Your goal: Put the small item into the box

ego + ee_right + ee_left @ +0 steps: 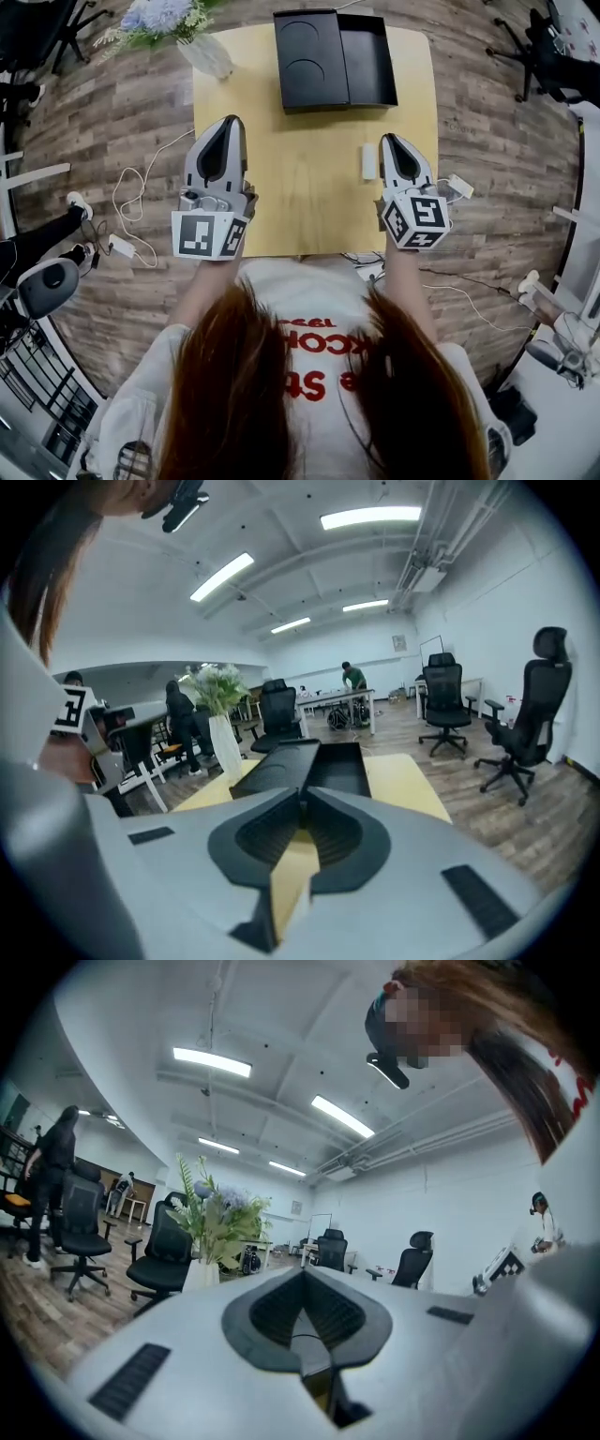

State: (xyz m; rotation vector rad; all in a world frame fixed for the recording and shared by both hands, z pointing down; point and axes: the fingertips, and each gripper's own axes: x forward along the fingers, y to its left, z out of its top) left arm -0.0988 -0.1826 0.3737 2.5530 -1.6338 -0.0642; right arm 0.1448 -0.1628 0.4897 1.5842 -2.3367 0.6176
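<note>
A small white oblong item (368,161) lies on the yellow table (309,187), just left of my right gripper (388,139). That gripper is shut and holds nothing. It points toward the black box (333,58) at the table's far edge. The box stands open, with a moulded half on the left and an empty tray on the right. The right gripper view shows the box (309,764) straight ahead, beyond the closed jaws (302,794). My left gripper (228,120) hovers over the table's left side, jaws together and empty, with its tips (302,1272) aimed upward into the room.
A white vase of flowers (202,47) stands at the table's far left corner, also visible as the vase (225,744) in the right gripper view. Cables and a charger (122,246) lie on the wooden floor to the left. Office chairs (525,714) and people stand farther off.
</note>
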